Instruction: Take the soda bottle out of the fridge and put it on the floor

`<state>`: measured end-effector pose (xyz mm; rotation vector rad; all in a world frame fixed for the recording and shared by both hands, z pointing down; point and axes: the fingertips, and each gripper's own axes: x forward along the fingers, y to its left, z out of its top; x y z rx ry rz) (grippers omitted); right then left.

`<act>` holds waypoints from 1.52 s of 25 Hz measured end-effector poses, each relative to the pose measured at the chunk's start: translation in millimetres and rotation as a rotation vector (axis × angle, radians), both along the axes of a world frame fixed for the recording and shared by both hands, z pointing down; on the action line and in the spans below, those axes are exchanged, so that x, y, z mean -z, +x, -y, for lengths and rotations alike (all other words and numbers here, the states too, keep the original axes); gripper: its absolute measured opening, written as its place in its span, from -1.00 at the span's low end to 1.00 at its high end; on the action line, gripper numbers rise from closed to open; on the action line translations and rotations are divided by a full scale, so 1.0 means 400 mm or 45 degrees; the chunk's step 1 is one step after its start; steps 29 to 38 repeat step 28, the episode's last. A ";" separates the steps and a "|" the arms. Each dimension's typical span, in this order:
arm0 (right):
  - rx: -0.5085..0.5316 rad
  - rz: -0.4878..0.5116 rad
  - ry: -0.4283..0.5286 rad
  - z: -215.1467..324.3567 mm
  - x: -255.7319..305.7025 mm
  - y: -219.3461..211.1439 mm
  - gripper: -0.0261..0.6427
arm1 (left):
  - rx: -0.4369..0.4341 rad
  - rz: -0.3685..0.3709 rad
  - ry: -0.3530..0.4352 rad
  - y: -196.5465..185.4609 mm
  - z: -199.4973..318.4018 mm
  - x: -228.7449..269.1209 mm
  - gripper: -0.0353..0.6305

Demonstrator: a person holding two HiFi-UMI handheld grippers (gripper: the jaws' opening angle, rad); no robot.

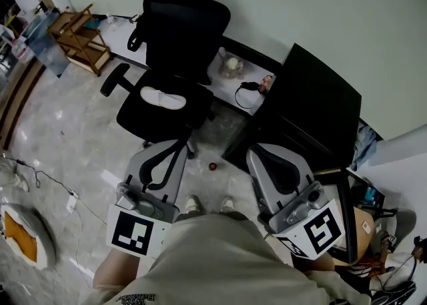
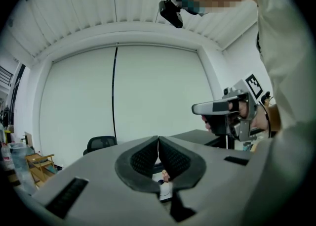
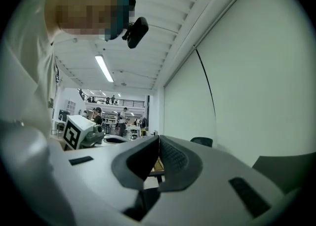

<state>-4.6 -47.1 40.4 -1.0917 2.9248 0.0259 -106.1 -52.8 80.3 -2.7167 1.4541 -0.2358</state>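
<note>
Left gripper (image 2: 158, 145) is shut, with nothing between its jaws; the right gripper (image 3: 159, 145) is likewise closed and empty. A person holds both low at the waist, above a pale floor (image 1: 67, 143). Ahead, a black fridge (image 1: 320, 103) stands at the right end of a white desk (image 1: 250, 70), beside a black office chair (image 1: 180, 50). The soda bottle shows in no view.

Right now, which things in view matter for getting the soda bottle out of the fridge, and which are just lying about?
For the job: left gripper, jaws shut, empty; right gripper, same; black cabinet, possibly the fridge; floor. No soda bottle shows.

Lying about: office chair; headphones; wooden rack; cable on the floor.
</note>
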 end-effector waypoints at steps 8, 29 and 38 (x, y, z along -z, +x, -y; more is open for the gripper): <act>-0.015 -0.060 -0.006 0.002 -0.022 0.020 -0.93 | -0.013 0.071 -0.020 0.023 -0.007 -0.011 -0.88; -0.067 -0.033 0.034 0.046 -0.013 0.090 -0.93 | 0.020 0.056 0.029 0.059 0.043 0.005 -0.88; -0.067 -0.033 0.034 0.046 -0.013 0.090 -0.93 | 0.020 0.056 0.029 0.059 0.043 0.005 -0.88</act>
